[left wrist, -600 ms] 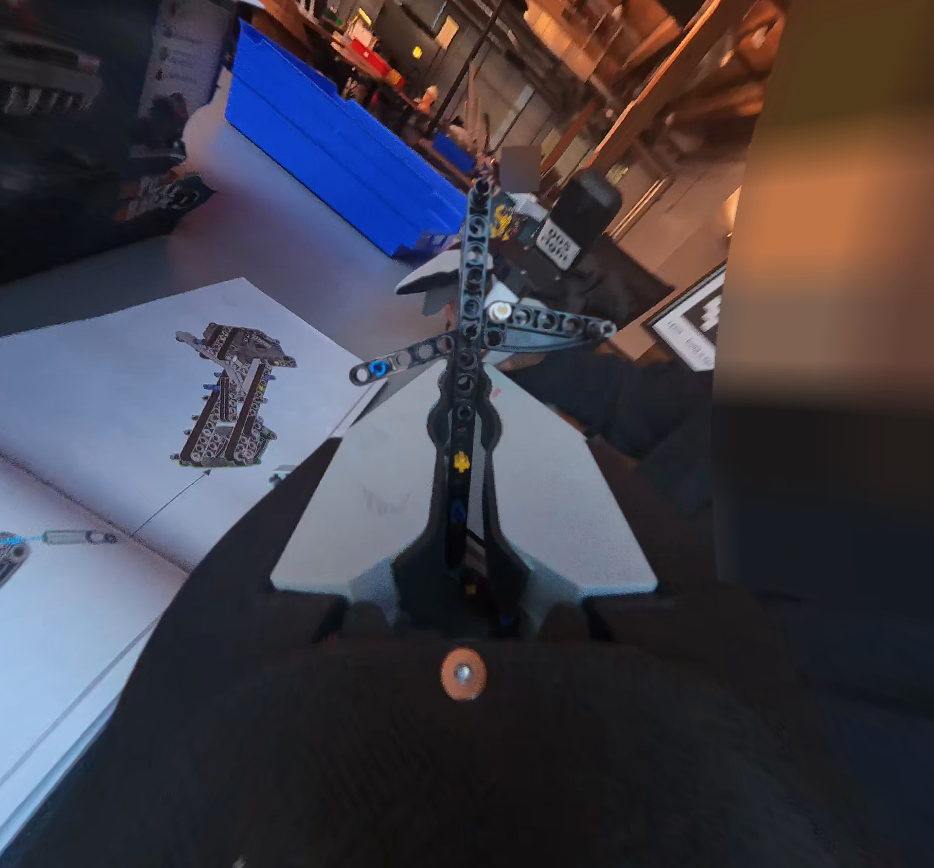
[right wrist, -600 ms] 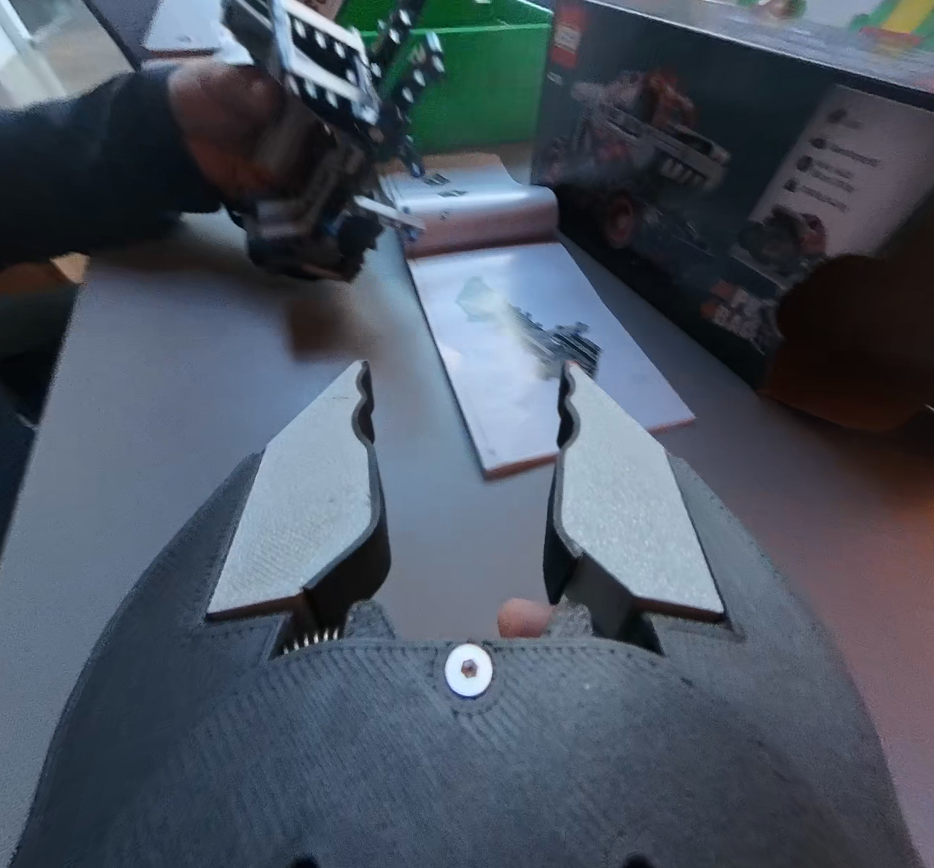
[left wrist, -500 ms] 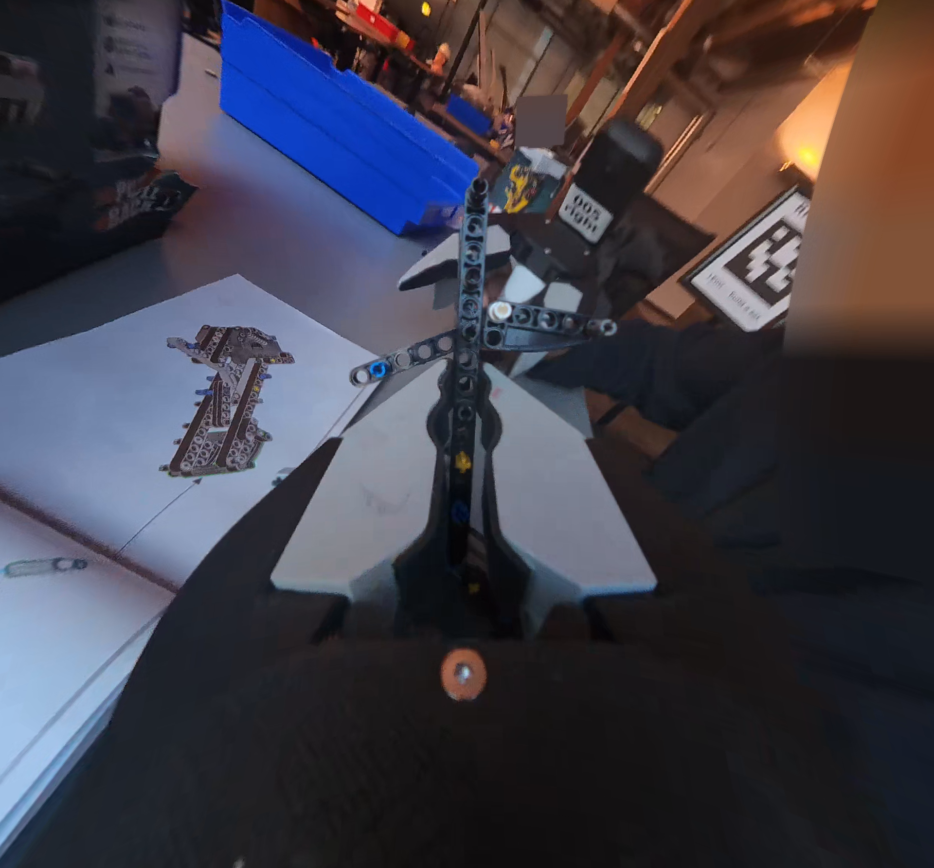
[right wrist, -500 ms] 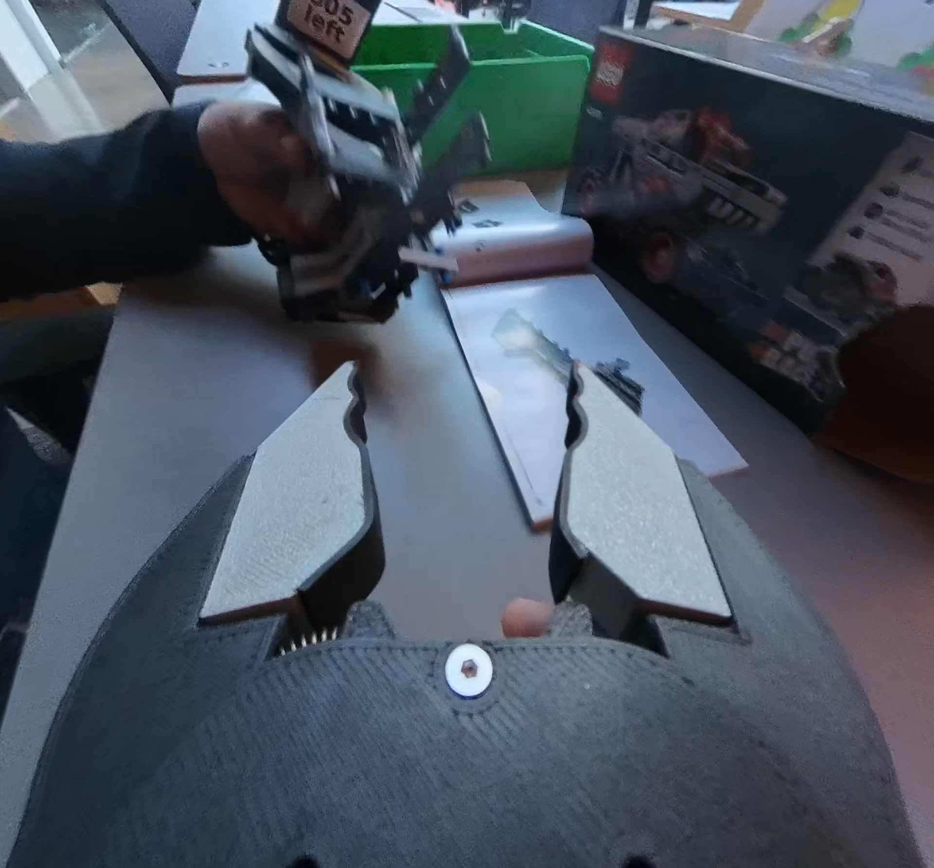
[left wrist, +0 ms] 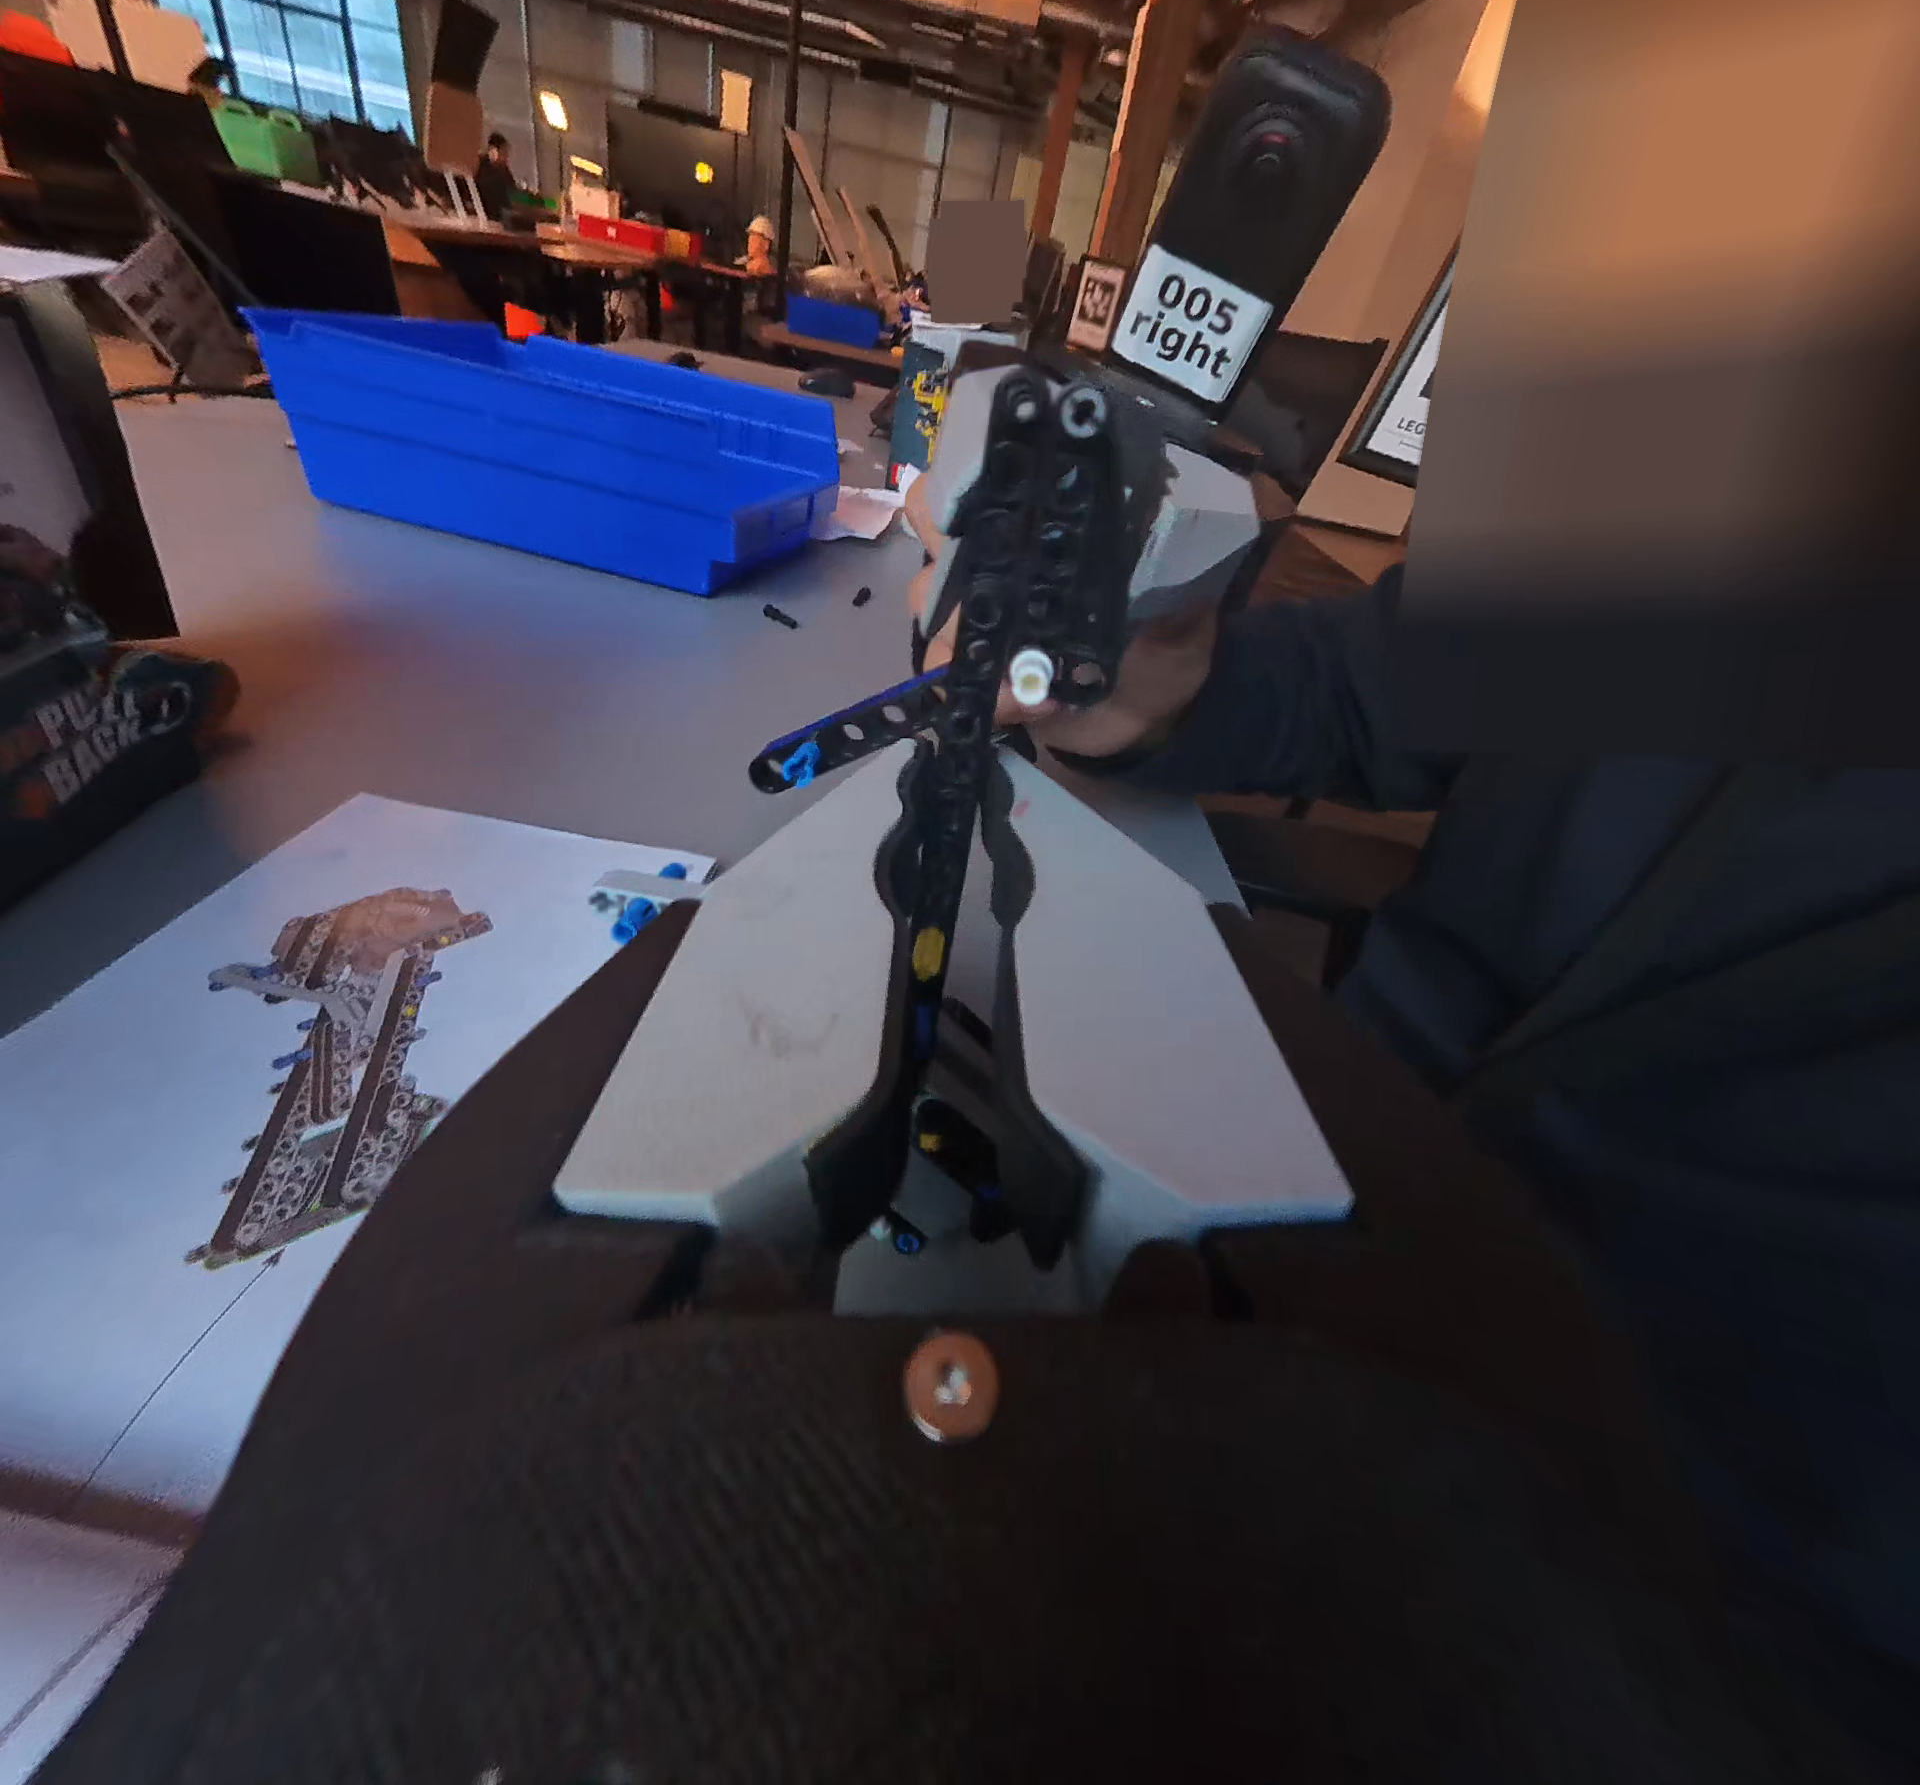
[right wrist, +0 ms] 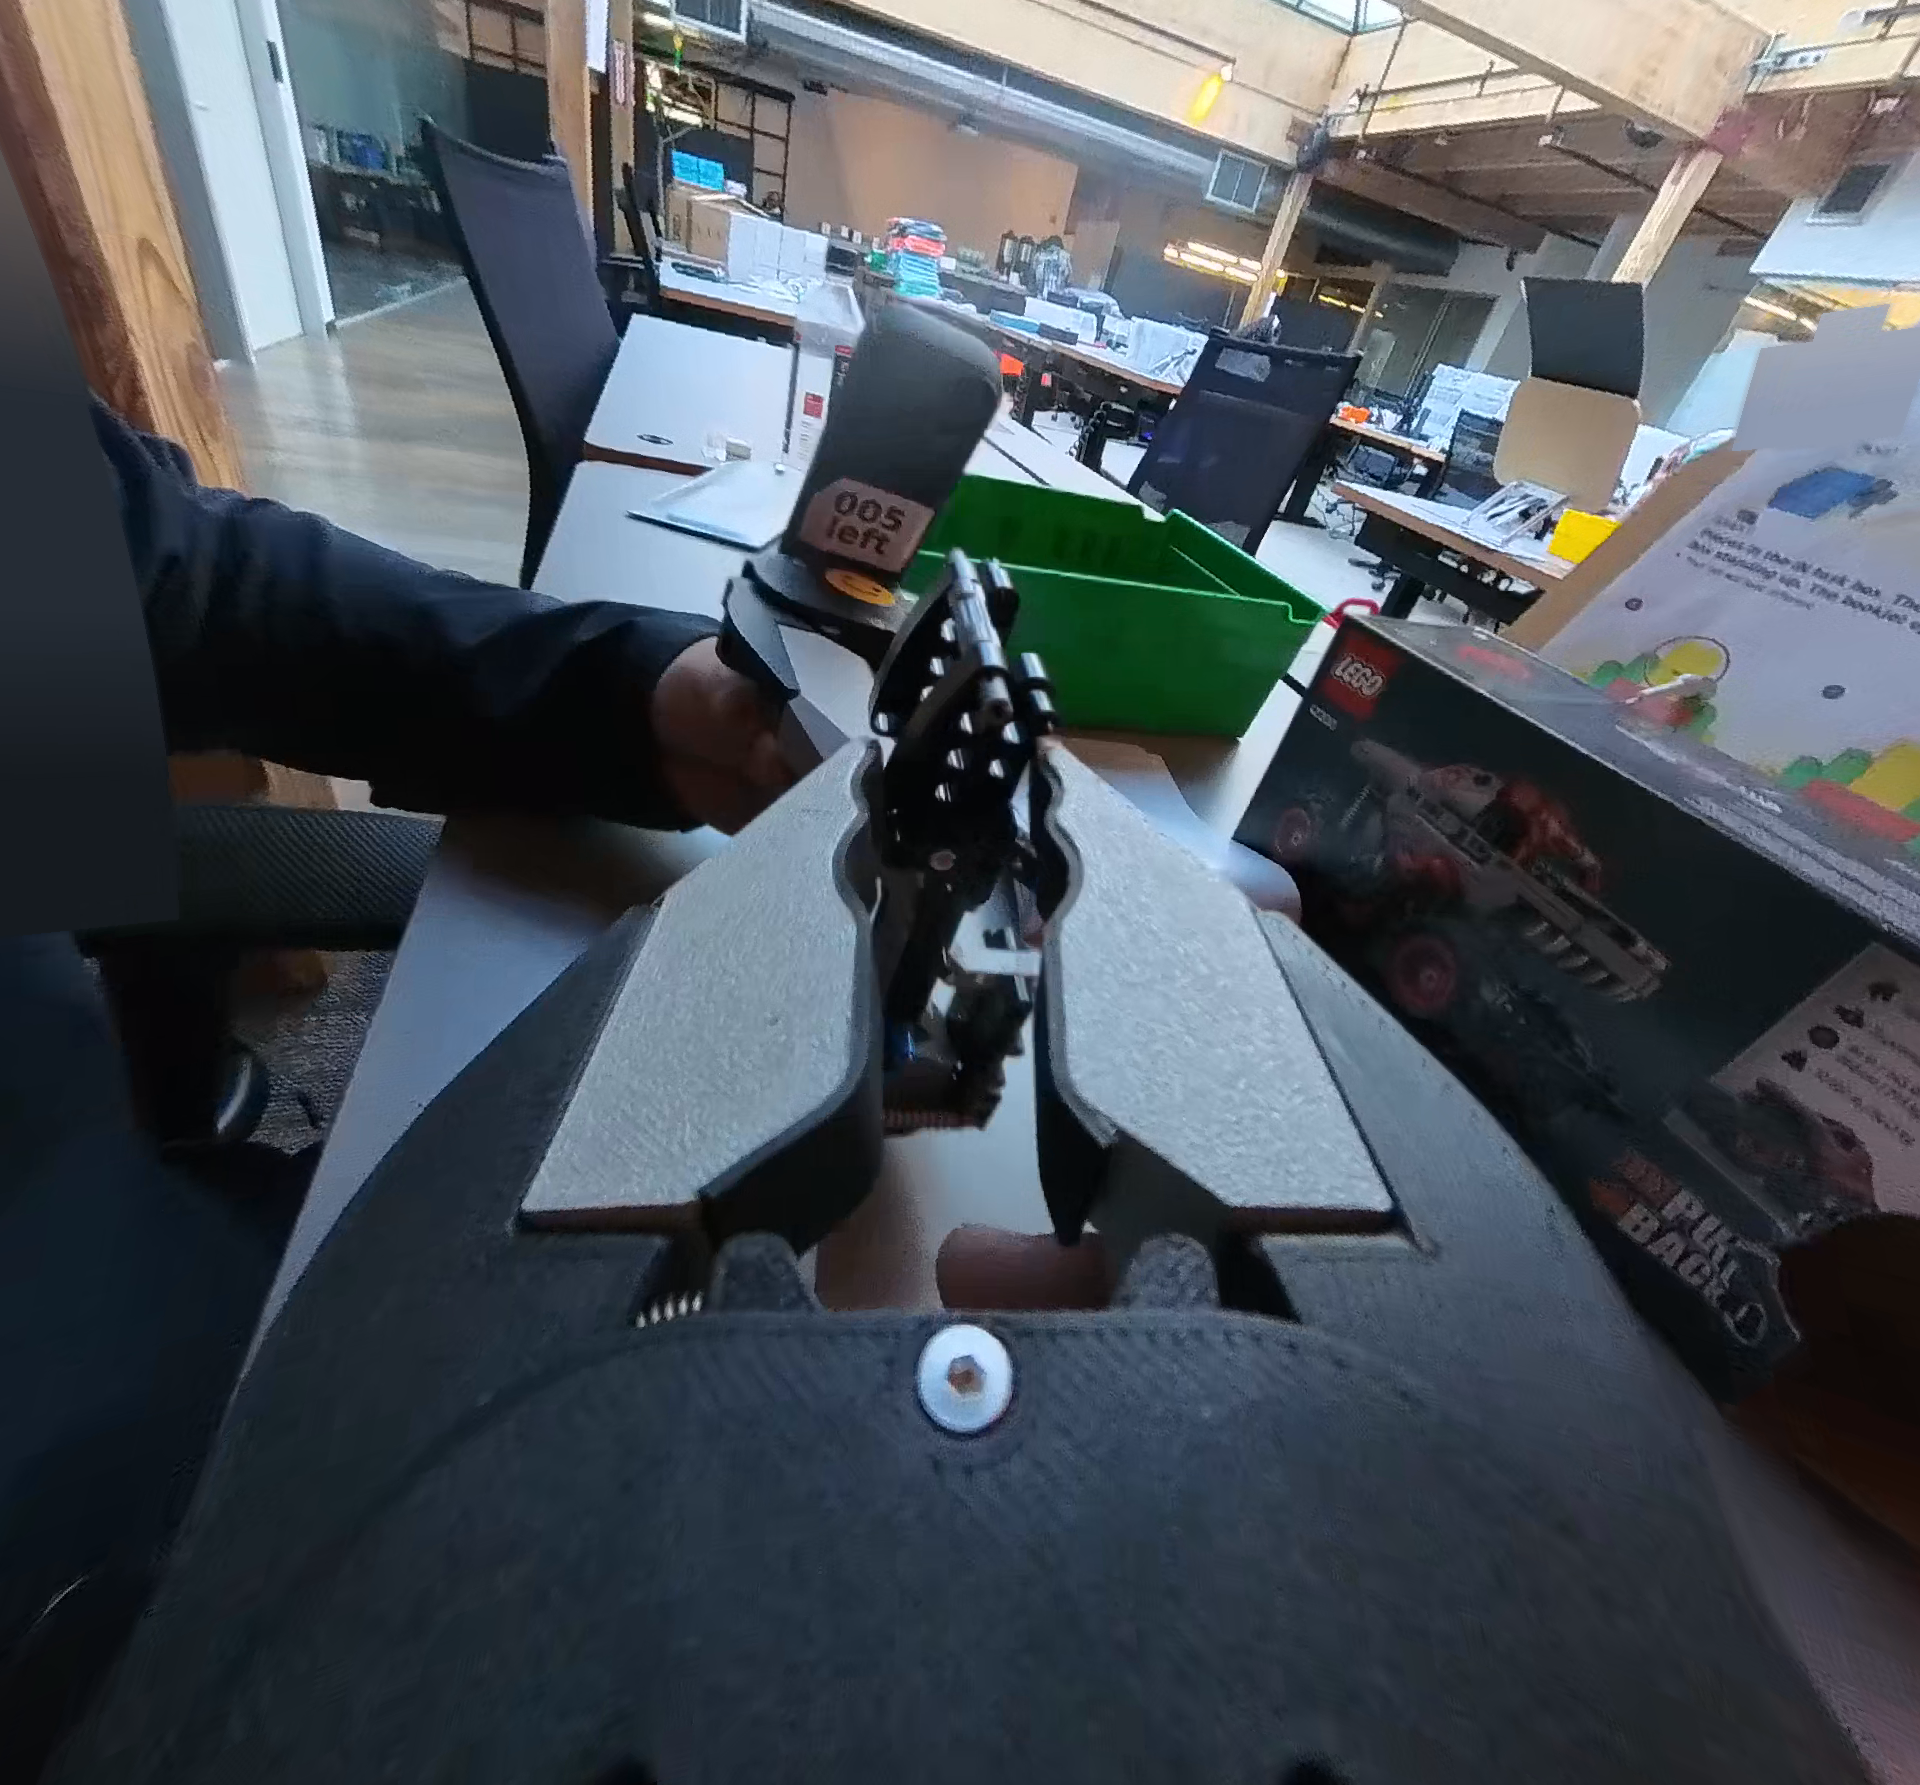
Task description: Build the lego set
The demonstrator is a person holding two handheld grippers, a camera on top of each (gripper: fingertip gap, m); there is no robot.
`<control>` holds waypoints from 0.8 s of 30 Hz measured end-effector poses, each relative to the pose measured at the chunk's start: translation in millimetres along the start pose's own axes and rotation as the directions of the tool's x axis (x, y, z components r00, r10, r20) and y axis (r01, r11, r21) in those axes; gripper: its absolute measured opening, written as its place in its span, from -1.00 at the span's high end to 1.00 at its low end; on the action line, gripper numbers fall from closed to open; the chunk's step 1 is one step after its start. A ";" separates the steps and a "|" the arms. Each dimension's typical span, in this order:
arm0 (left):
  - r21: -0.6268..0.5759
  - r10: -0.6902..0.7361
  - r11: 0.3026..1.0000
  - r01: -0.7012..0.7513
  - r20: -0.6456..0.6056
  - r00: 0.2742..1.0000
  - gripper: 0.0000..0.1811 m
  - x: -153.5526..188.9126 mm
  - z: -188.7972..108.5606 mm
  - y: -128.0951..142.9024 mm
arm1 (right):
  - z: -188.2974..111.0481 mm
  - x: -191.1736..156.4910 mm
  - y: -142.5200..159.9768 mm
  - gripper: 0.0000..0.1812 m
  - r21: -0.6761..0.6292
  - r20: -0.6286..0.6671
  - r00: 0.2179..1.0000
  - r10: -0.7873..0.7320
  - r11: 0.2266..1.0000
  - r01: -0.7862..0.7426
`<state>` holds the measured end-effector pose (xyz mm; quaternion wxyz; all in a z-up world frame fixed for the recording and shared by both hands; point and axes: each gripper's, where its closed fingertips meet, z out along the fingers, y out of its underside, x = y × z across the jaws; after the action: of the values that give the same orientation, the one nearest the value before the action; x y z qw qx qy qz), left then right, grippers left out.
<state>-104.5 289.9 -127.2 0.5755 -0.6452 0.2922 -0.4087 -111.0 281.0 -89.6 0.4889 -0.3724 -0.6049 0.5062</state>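
A black lego assembly (left wrist: 1039, 530) of holed beams, with a white pin and a side beam tipped with a blue pin, stands upright between the two grippers above the table. My left gripper (left wrist: 951, 779) is shut on its lower end. My right gripper (right wrist: 956, 790) is closed narrowly around its upper part (right wrist: 956, 696), with both fingers against its sides. In the left wrist view the right gripper (left wrist: 1070, 499) faces me from behind the assembly, held by a hand. In the right wrist view the left gripper's body (right wrist: 821, 623) shows behind the assembly, its fingertips hidden.
An open instruction booklet (left wrist: 208, 1008) lies on the grey table, with a small grey piece with blue pins (left wrist: 644, 888) at its far edge. A blue bin (left wrist: 540, 447), a green bin (right wrist: 1122, 634) and the set's box (right wrist: 1507, 904) stand around. Two small black pins (left wrist: 779, 613) lie near the blue bin. Left and right tips are no more than a few centimetres apart.
The two grippers have come together. My right gripper was wide open and empty over the table; now its fingers are narrowed around the assembly. The left gripper has tilted up with the assembly.
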 end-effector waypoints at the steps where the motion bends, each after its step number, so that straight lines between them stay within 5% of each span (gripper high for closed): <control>1: 0.007 -0.001 1.000 0.001 -0.006 1.000 0.94 1.3 1.5 0.5 | 0.1 -2.0 -1.8 0.74 -0.001 0.005 1.000 -0.010 1.000 0.010; 5: -0.033 -0.028 0.999 0.030 0.033 0.999 0.83 -3.1 6.9 7.6 | 1.7 -12.9 -1.2 0.77 -0.058 0.025 0.993 -0.111 0.992 0.112; 9: -0.153 -0.073 0.985 0.078 0.039 0.997 0.48 0.8 -1.6 17.8 | -2.6 -23.7 2.8 0.76 -0.178 0.018 0.937 -0.350 0.921 0.347; 14: -0.218 0.129 0.971 -0.094 0.155 0.979 0.42 7.6 -45.5 4.4 | -8.1 -39.8 24.4 0.77 -0.305 0.082 0.854 -0.514 0.803 0.513; 20: -0.374 0.436 0.850 -0.371 0.105 0.894 0.67 46.9 -39.8 18.1 | 9.7 -51.5 39.5 0.78 -0.372 0.125 0.806 -0.579 0.726 0.579; 24: -0.425 0.478 0.813 -0.398 0.097 0.873 0.93 47.3 -36.8 36.2 | 18.7 -62.4 48.8 0.78 -0.433 0.189 0.823 -0.535 0.707 0.559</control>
<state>-109.5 225.2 -153.5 0.5396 -0.6993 0.4502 -0.1308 -116.0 227.6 -150.7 0.4965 -0.2706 -0.8037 0.1854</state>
